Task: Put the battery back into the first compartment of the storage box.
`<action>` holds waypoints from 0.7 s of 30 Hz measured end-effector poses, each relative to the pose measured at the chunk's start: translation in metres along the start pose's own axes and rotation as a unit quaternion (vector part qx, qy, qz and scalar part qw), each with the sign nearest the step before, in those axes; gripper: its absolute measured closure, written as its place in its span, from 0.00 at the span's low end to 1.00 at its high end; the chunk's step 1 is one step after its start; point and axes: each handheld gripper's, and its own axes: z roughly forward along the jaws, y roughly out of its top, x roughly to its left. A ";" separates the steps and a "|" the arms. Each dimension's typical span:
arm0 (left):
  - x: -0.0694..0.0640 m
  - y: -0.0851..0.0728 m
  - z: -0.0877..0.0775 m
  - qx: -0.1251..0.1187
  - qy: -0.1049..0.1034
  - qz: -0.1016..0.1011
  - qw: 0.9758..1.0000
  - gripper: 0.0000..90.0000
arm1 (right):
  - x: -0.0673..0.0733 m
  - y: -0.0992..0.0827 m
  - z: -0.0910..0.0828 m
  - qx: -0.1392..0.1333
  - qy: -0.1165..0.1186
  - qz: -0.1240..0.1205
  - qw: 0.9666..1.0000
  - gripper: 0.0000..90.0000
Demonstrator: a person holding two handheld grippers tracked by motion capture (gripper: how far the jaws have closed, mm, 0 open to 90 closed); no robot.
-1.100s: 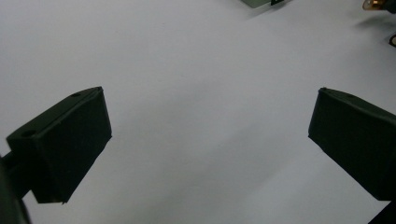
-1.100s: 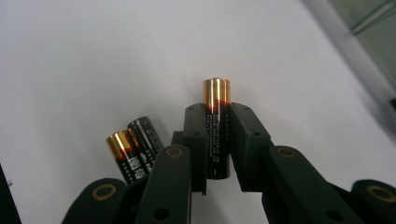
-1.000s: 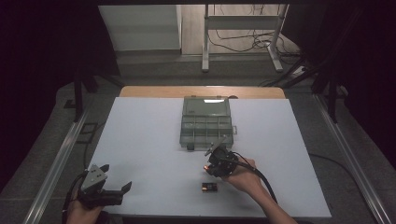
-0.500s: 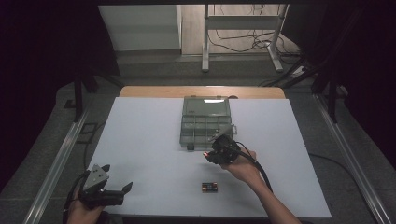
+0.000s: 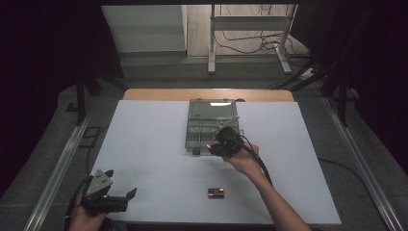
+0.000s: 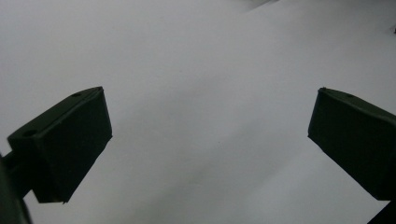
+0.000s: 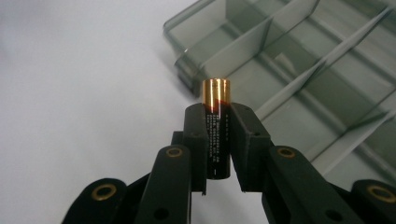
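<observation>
Right gripper view: battery (image 7: 216,130) label print too small to read

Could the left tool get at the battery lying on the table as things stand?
Probably yes. The left tool is open and holds nothing, and bare white table lies between it and the loose battery. The right tool is away at the organizer box.

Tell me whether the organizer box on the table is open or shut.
Open. In the right gripper view the organizer box shows bare dividers and uncovered compartments, and the right gripper holds a battery beside its near edge.
</observation>
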 end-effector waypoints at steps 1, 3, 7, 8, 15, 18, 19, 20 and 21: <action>0.000 0.000 0.000 0.000 0.000 0.000 1.000 0.00 | -0.002 0.003 0.001 -0.003 -0.002 0.001 1.000 0.85; 0.000 0.000 0.000 0.000 0.000 0.000 1.000 0.00 | -0.005 0.006 0.003 -0.007 -0.004 0.006 1.000 0.85; 0.001 0.000 0.000 0.000 -0.001 0.000 1.000 0.00 | -0.012 0.014 0.008 -0.014 -0.008 0.012 1.000 0.85; 0.001 0.000 0.000 -0.001 -0.001 -0.001 1.000 0.00 | -0.015 0.019 0.011 -0.017 -0.012 0.017 1.000 0.85; 0.001 0.000 0.000 -0.002 -0.004 -0.003 1.000 0.00 | -0.024 0.030 0.019 -0.026 -0.019 0.025 0.999 0.85; 0.001 0.000 0.000 -0.003 -0.005 -0.003 1.000 0.00 | -0.028 0.037 0.025 -0.039 -0.024 0.027 0.999 0.85; 0.001 0.000 -0.001 -0.003 -0.006 -0.004 1.000 0.00 | -0.029 0.039 0.026 -0.042 -0.026 0.027 0.998 0.85; 0.001 0.000 -0.001 -0.003 -0.006 -0.004 1.000 0.00 | -0.031 0.041 0.028 -0.044 -0.027 0.028 0.998 0.85; 0.002 0.000 -0.001 -0.004 -0.006 -0.004 1.000 0.00 | -0.032 0.043 0.029 -0.047 -0.029 0.029 0.998 0.85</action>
